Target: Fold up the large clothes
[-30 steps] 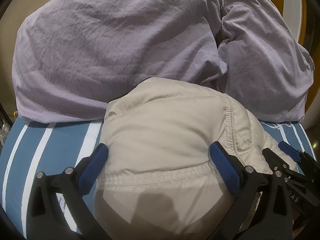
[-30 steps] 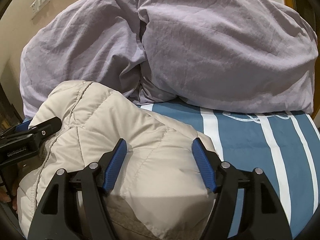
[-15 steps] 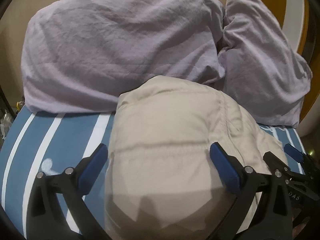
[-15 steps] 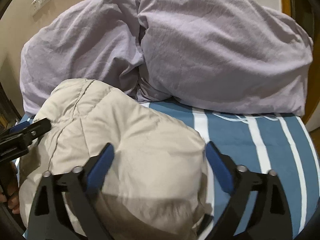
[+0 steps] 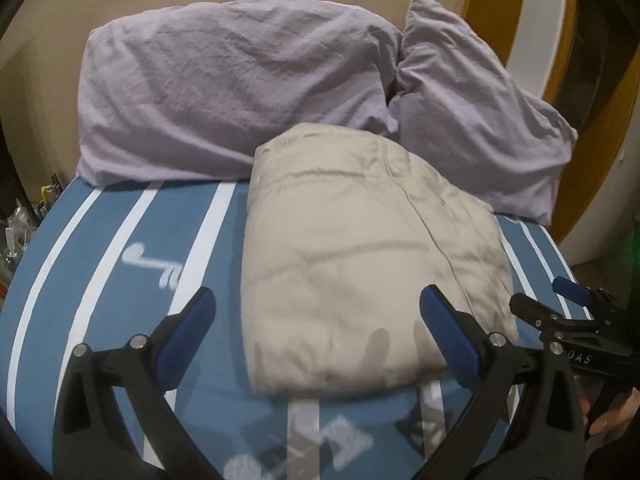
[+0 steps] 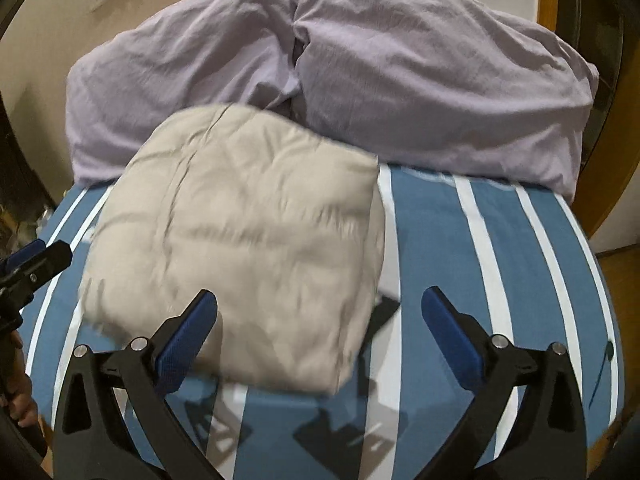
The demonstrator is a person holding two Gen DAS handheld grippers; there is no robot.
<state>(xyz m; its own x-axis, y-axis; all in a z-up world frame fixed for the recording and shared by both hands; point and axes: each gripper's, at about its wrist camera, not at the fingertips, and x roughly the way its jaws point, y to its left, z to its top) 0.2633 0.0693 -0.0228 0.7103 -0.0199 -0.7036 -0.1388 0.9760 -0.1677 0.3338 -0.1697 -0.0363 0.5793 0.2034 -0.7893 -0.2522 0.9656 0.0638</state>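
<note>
A folded beige puffer jacket (image 5: 360,260) (image 6: 248,240) lies flat on the blue striped bed sheet (image 5: 120,260), its far edge against the pillows. My left gripper (image 5: 316,320) is open wide, held back above the jacket's near edge, and its pads touch nothing. My right gripper (image 6: 320,320) has its jaws opening to their widest. Only the jacket's near right corner shows between its fingers, below them and untouched. Each gripper shows at the edge of the other's view: the right gripper (image 5: 568,312) and the left gripper (image 6: 32,260), with a hand under each.
Two lilac pillows (image 5: 232,88) (image 5: 472,128) lean against the beige wall at the head of the bed. A wooden frame (image 5: 480,20) stands at the right. Clutter sits on the floor past the bed's left edge (image 5: 24,220). Bare sheet (image 6: 500,260) lies right of the jacket.
Both grippers have drawn back and upward from the jacket. The right jaws spread from around its padded corner to fully wide. The jacket now lies released and flat on the sheet.
</note>
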